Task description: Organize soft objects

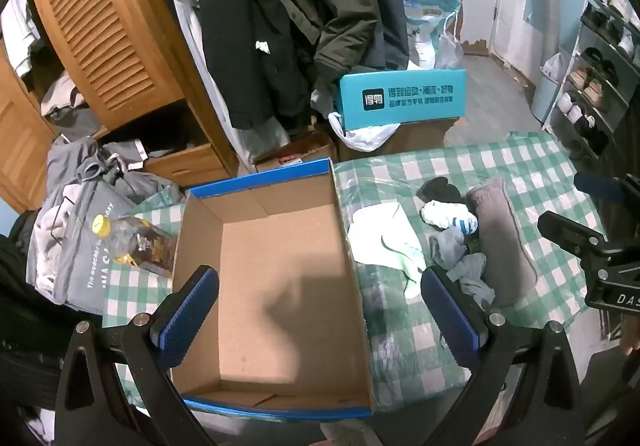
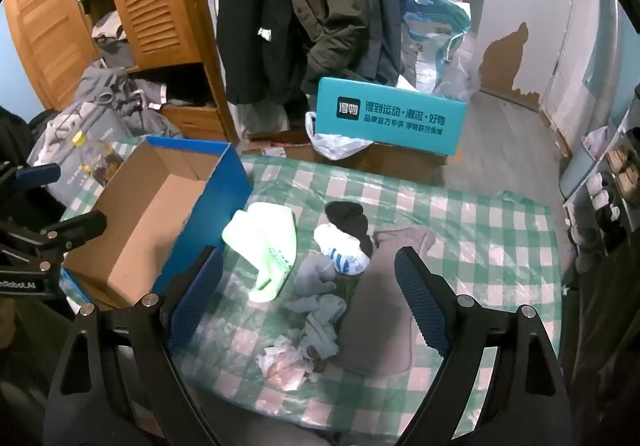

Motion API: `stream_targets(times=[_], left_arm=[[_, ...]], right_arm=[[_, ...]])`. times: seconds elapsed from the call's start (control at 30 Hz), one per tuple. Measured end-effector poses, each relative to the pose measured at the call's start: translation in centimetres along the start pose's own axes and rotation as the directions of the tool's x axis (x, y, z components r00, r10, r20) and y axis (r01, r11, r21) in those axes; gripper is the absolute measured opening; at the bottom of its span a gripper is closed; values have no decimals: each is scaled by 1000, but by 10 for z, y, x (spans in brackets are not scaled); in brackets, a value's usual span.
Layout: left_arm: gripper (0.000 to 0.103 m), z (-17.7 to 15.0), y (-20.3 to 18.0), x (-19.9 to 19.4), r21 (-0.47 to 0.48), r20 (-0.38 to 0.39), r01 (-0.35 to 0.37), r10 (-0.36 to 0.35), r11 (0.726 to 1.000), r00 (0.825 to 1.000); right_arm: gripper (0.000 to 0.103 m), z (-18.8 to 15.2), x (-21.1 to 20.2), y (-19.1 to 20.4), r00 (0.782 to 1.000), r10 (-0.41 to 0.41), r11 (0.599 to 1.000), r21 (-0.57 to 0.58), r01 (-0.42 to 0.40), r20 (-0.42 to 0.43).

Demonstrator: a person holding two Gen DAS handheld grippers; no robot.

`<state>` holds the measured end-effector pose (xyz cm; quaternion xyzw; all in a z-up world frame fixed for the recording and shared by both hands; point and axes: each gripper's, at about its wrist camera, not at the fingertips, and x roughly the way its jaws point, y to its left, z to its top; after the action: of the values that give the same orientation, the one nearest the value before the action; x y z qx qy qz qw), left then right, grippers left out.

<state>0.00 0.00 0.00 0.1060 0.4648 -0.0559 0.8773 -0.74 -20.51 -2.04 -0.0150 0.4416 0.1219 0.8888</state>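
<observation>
An empty blue-edged cardboard box (image 1: 276, 286) (image 2: 136, 222) stands on the left of the green checked table (image 2: 480, 238). To its right lie soft things: a pale green cloth (image 2: 266, 242) (image 1: 386, 238), a black sock (image 2: 350, 220), a white striped sock (image 2: 342, 250) (image 1: 450, 218), blue-grey socks (image 2: 320, 306) (image 1: 460, 258), a grey cloth (image 2: 380, 310) (image 1: 502, 242) and a crumpled white-pink piece (image 2: 284, 362). My left gripper (image 1: 320, 310) is open and empty above the box. My right gripper (image 2: 308, 290) is open and empty above the sock pile.
A bottle with a yellow cap (image 1: 132, 238) lies left of the box. Clothes (image 1: 84, 206) are heaped by the wooden wardrobe (image 1: 104, 26). Coats (image 2: 304, 6) hang behind. A teal box (image 2: 388, 122) stands beyond the table; a shoe rack (image 1: 592, 78) is at right.
</observation>
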Motion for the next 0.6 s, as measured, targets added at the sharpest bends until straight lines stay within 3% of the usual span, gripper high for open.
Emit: stream_targets(times=[0.6], left_arm=[[102,-1,-3,1,2,-2,15,-15,1000,1000]], right_arm=[[86,-1,2,0,1000,0,1000,-1,0,-4]])
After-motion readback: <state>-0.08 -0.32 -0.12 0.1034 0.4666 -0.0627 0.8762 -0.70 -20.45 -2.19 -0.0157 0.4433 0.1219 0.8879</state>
